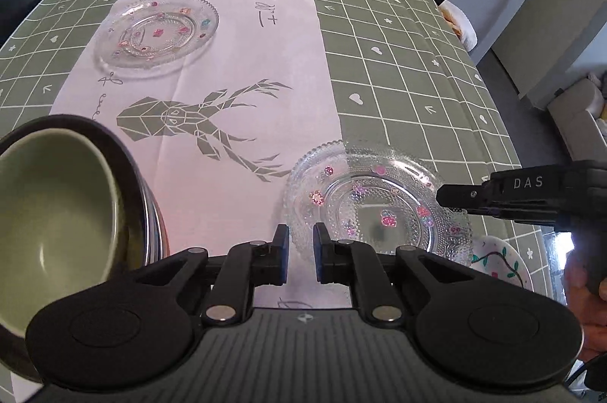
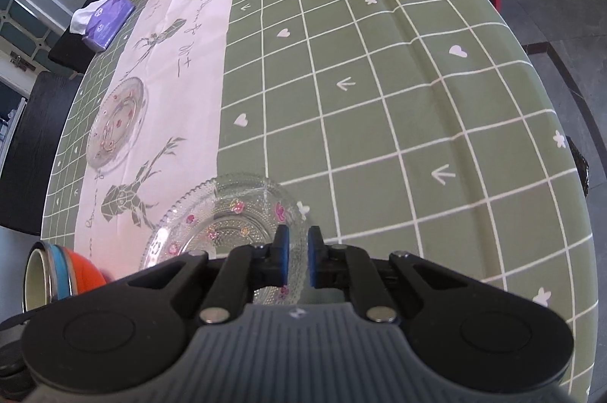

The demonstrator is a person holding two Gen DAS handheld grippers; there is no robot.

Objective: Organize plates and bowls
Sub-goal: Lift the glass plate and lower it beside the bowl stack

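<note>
Just ahead of my left claw (image 1: 299, 253) lies a clear glass plate (image 1: 375, 202) with small pink flowers, sitting near the table's near edge, half on the pale runner (image 1: 265, 35) and half on the green checked cloth (image 1: 398, 61). My left claw's fingers are drawn in to a narrow gap with nothing between them; their tips sit over that plate's near rim, but I cannot tell whether they touch it. My right claw (image 2: 296, 257) is likewise drawn nearly together and holds nothing, hovering over the same plate (image 2: 227, 209). A second glass plate (image 1: 157, 33) lies farther up the runner, toward the table's left edge, well apart from both claws. At the near left corner a green bowl (image 1: 49, 209) sits nested inside a dark-rimmed one (image 1: 121, 152); from the right claw's camera that stack (image 2: 60, 274) shows blue and orange rims too. A white painted plate (image 1: 504, 262) peeks out beside the nearer glass plate.
</note>
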